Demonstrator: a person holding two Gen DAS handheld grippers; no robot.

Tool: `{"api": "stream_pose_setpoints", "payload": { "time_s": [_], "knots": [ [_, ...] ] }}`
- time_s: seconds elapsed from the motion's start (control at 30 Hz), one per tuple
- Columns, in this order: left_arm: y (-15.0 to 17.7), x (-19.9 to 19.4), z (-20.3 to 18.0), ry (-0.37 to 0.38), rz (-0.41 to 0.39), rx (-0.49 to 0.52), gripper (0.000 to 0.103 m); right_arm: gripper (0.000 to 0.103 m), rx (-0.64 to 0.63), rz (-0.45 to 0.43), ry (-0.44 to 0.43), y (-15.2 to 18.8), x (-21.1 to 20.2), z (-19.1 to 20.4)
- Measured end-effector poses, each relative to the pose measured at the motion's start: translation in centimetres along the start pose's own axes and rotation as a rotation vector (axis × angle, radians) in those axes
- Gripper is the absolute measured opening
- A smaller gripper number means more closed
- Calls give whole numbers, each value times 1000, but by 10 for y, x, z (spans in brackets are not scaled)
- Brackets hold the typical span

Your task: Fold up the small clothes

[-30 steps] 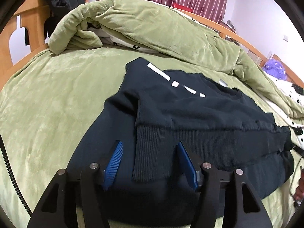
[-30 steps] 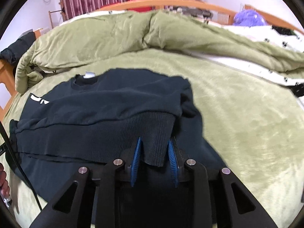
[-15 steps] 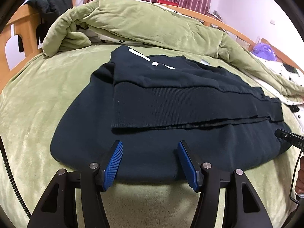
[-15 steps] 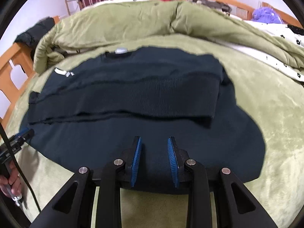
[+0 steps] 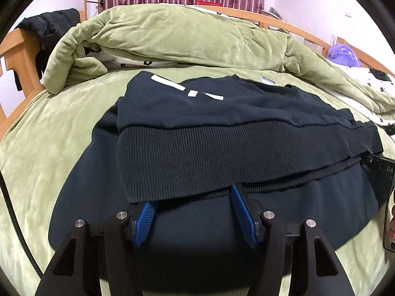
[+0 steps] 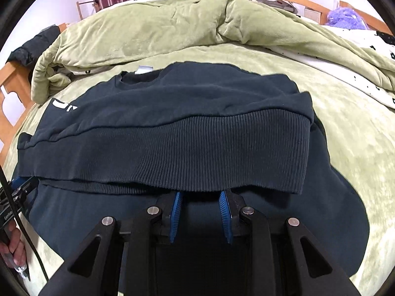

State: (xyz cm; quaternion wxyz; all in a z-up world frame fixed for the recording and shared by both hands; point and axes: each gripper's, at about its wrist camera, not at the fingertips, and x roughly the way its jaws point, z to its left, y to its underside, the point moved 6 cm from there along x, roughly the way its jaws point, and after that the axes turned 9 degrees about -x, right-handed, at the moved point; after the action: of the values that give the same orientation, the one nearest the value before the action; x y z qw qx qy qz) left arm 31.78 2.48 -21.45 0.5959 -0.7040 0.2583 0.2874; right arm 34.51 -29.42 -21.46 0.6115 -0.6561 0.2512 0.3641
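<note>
A dark navy sweatshirt [image 5: 222,113] lies flat on the green bed cover [image 5: 49,148], its wide ribbed hem [image 5: 209,153] folded up over the body. White marks [image 5: 167,82] show on its far left. My left gripper [image 5: 192,194] is open wide, with its blue fingertips [image 5: 145,219] at the near edge of that hem and the lower layer beneath. In the right wrist view the sweatshirt [image 6: 197,103] and hem [image 6: 172,153] show again. My right gripper [image 6: 201,192] stands narrowly open, its tips tucked at the hem's edge, and its pads press on nothing.
A bunched green duvet [image 5: 185,37] lies along the back over a white patterned sheet [image 5: 370,93]. The wooden bed frame [image 5: 17,56] carries a dark jacket [image 5: 49,24] at the left. A purple plush toy [image 5: 343,54] sits far right. A black cable [image 5: 14,222] hangs at the left.
Half a second ago both grippers stood back at the garment's near edge. Both have now moved forward, so their tips reach the ribbed hem. Neither opening has changed.
</note>
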Motion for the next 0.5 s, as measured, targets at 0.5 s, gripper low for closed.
{"api": "stream_pose_setpoints", "payload": {
  "time_s": [0.5],
  "knots": [
    [-68,24,-3,26,-51,-76,59,28,24,6,-32,-51,21,-9]
  ]
}}
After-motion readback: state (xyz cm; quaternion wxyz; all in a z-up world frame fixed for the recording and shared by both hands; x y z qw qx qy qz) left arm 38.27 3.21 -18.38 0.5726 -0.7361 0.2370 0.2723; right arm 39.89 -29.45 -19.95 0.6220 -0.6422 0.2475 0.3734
